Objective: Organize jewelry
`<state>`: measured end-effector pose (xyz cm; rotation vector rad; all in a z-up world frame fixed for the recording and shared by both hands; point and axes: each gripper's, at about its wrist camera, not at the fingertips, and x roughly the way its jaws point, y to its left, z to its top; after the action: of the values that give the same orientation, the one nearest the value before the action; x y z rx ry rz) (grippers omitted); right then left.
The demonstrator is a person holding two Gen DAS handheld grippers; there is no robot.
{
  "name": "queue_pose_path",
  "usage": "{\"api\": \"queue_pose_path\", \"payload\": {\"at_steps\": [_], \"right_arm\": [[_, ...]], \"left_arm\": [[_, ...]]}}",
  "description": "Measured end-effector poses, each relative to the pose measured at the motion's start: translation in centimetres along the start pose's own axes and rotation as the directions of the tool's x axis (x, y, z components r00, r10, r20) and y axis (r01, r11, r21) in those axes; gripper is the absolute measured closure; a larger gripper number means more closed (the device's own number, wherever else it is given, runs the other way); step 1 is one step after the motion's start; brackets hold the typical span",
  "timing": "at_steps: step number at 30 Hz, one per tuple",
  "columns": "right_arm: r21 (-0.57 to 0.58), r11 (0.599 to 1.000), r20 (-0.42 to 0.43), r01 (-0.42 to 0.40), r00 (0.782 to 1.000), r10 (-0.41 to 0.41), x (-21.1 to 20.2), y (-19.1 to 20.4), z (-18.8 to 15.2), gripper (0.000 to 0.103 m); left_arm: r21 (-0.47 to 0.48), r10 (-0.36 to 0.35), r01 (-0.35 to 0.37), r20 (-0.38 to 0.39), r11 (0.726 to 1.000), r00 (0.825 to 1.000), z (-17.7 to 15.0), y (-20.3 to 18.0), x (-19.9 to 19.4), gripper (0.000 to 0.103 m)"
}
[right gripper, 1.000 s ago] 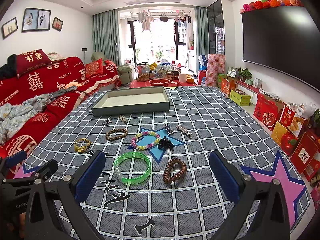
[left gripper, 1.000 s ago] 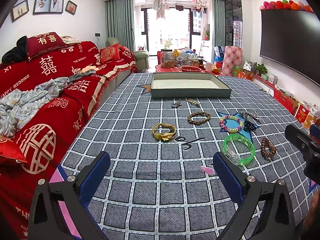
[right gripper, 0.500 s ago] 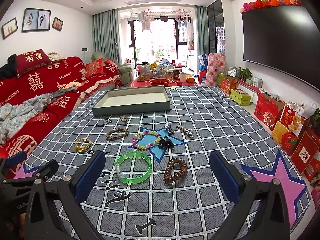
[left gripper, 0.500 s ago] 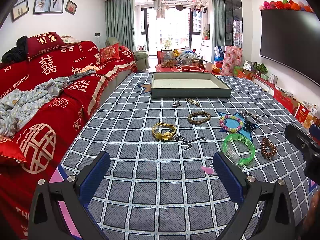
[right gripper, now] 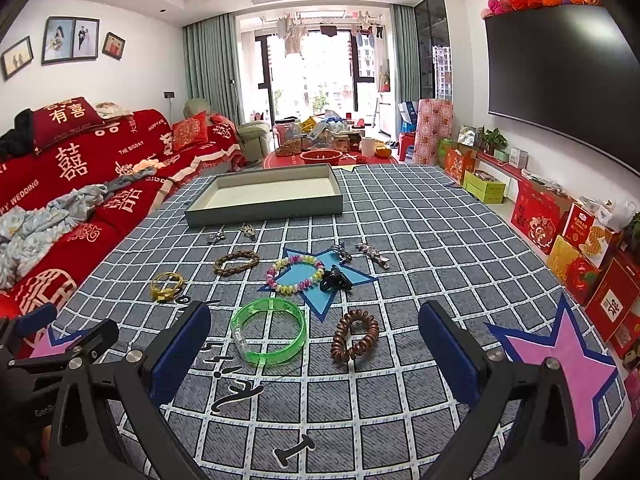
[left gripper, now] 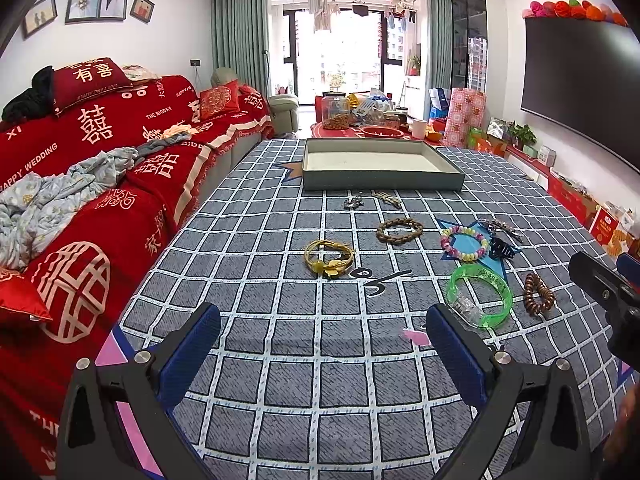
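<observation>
The left gripper (left gripper: 322, 350) is hovering with its blue pads (left gripper: 191, 350) spread wide and holding nothing, bare checked cloth (left gripper: 280, 380) lying between them. The right gripper (right gripper: 314, 348) is likewise gaping and empty, its fingers framing the green bangle (right gripper: 269, 330) and the brown coil hair tie (right gripper: 355, 334), which are sitting just beside each other.

Open cloth is stretching ahead of both tools up to the grey tray (right gripper: 264, 200), which is standing empty near the far edge; the red sofa (left gripper: 80, 200) is running along the left edge, and boxes (right gripper: 576, 240) are lining the right.

Nothing is looking shifted from half a second ago: both grippers are staying put, the jewelry is lying as before.

Between bangle and tray, the pastel bead bracelet (right gripper: 295, 274), black claw clip (right gripper: 335, 280), braided bracelet (right gripper: 236, 262) and gold bracelet (right gripper: 167, 286) are lying apart from one another. Small metal pieces (right gripper: 372, 254), possibly clips, are resting nearer the tray.
</observation>
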<state>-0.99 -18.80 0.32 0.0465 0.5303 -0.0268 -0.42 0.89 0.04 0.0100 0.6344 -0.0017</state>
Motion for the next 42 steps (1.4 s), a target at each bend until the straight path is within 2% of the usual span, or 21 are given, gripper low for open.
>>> {"api": "queue_pose_path", "payload": {"at_steps": [15, 20, 26, 31, 35, 42], "right_arm": [[0.021, 1.0, -0.052, 0.014, 0.999, -0.013, 1.0, -0.8, 0.2, 0.0], [0.035, 0.998, -0.126, 0.045, 0.991, -0.04, 2.3, -2.4, 0.7, 0.0], [0.035, 0.997, -0.254, 0.066, 0.966, -0.056, 4.9, -4.2, 0.5, 0.0], [0.01, 0.997, -0.36, 0.078, 0.93, -0.069, 7.6, -4.9, -0.3, 0.0], [-0.004, 0.996, -0.413, 0.085, 0.907, -0.08, 9.1, -4.9, -0.8, 0.0], [-0.025, 0.995, -0.462, 0.101, 0.881, -0.101, 11.2, -4.8, -1.0, 0.0]], "left_arm": [[-0.005, -0.01, 0.01, -0.052, 1.0, 0.999, 0.2, 0.3, 1.4, 0.0], [0.011, -0.05, 0.052, -0.115, 0.999, 0.992, 0.5, 0.4, 2.9, 0.0], [0.037, -0.081, 0.09, -0.21, 0.995, 0.974, 1.8, 0.8, 5.7, 0.0], [0.061, -0.09, 0.109, -0.254, 0.992, 0.963, 3.5, 0.9, 8.0, 0.0], [0.063, -0.092, 0.116, -0.3, 0.991, 0.949, 4.5, 0.9, 10.2, 0.0], [0.074, -0.071, 0.105, -0.365, 0.992, 0.928, 5.3, 0.6, 14.2, 0.0]]}}
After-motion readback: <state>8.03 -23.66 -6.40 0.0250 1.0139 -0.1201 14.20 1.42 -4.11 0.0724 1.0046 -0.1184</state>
